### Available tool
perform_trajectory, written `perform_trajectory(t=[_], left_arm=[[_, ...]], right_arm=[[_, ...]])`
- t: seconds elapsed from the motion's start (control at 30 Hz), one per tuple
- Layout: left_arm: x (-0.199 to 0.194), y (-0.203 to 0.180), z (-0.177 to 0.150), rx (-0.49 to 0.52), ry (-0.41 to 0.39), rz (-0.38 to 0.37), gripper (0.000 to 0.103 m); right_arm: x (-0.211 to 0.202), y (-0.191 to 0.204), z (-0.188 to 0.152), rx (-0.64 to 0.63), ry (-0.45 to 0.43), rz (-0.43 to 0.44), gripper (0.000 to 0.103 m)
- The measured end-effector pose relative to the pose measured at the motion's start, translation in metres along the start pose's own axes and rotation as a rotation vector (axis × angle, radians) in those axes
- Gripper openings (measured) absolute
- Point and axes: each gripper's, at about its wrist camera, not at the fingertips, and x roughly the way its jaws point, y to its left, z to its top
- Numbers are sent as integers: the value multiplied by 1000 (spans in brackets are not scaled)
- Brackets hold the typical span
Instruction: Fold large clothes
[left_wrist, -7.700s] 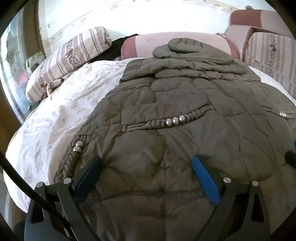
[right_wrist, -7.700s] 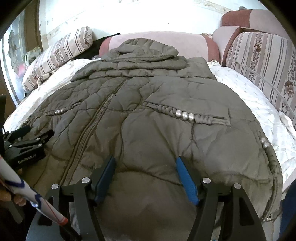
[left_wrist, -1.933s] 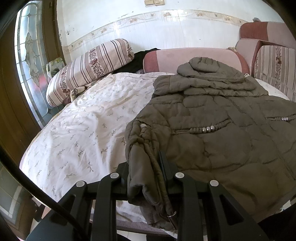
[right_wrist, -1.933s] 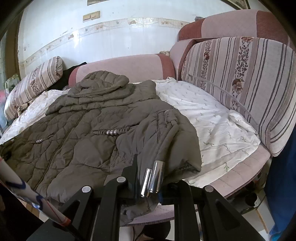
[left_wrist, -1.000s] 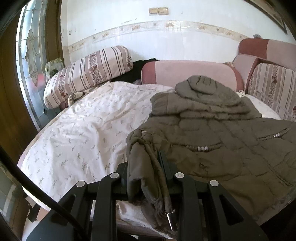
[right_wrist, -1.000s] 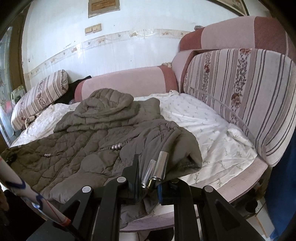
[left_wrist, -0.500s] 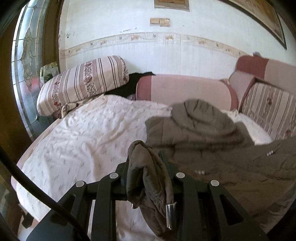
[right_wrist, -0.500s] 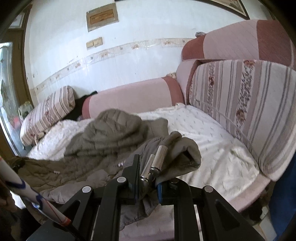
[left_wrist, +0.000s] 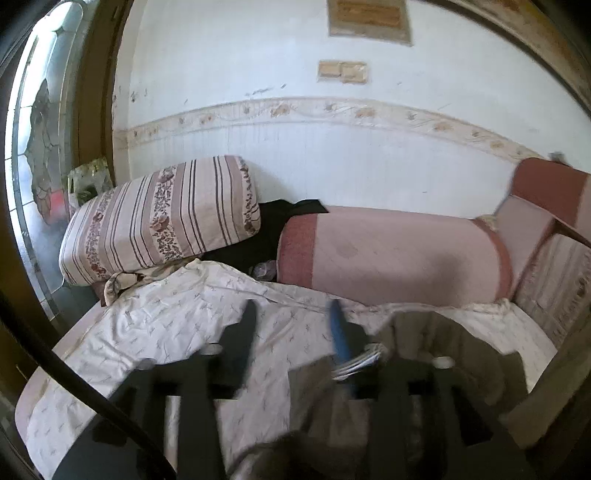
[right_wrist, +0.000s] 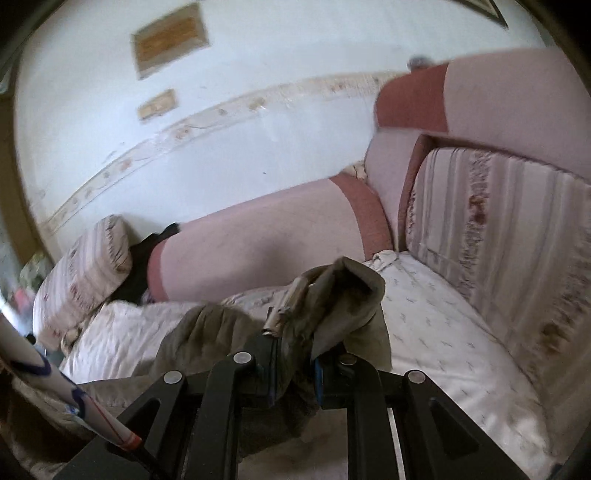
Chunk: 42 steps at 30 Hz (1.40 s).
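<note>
The olive quilted jacket (right_wrist: 347, 295) lies bunched on the bed. My right gripper (right_wrist: 295, 369) is shut on a corner of its hem, and two metal cord toggles (right_wrist: 291, 306) stick up above the jaws. It holds that corner raised over the bed, close to the pink bolster. In the left wrist view, my left gripper (left_wrist: 293, 325) has its jaws opening, and only the white sheet shows between its fingers. The jacket (left_wrist: 461, 343) sits just to the right of the blue-padded finger (left_wrist: 338, 332). This view is blurred.
A white floral sheet (left_wrist: 166, 325) covers the bed. A striped pillow (left_wrist: 159, 218) and a pink bolster (left_wrist: 388, 254) line the far wall, with a dark garment (left_wrist: 280, 221) between them. Striped back cushions (right_wrist: 498, 229) stand on the right. A white stick (right_wrist: 55, 387) crosses the lower left.
My left gripper has let go of the jacket corner and its jaws have parted. Both grippers have risen and moved toward the far wall, the right one still carrying its corner.
</note>
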Motion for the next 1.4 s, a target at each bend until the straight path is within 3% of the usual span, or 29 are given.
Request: perform_trajectory(t=[0.13,0.27,0.4,0.43,0.5,0.6,0.77,0.9,1.0,1.07,1.2,1.3,1.4], left_arm=[[35,11,15,-42,-7,34,68],[51,31,25,-80,-22,67,68],[66,27,14,-35,-6,65,68],[71,21,8,-17,8,50,68],[84,7,-8,19,43,13,68],[105,-20,-35,71,106,-54,68],[138,-67,-86,163,196,-143,68],[172,-94,-110,250,252,-62,68],[211,-99,-122,254,378,-24,69],[224,-98,-126,251,397,-15,69],[246,-101,-129,248,412,17,69],[263,-106,-130,259,439,67,69],[249,-105,-125,255,440,98,69]], right_arm=[[86,7,29,54,43,-47,15],[172,3,38,108,110,-124,15],[234,-12,35,166,177,-181,16],[244,-15,32,179,198,-191,18],[262,-28,24,247,240,-156,36],[253,-42,14,317,218,-89,57],[198,-41,7,281,127,-14,58],[168,-13,-30,80,154,57,58],[174,24,-68,-108,213,37,58],[193,35,-88,-178,253,-10,58],[234,21,-113,-149,346,-41,60],[249,19,-115,-134,354,-69,63],[251,17,-113,-82,364,-99,65]])
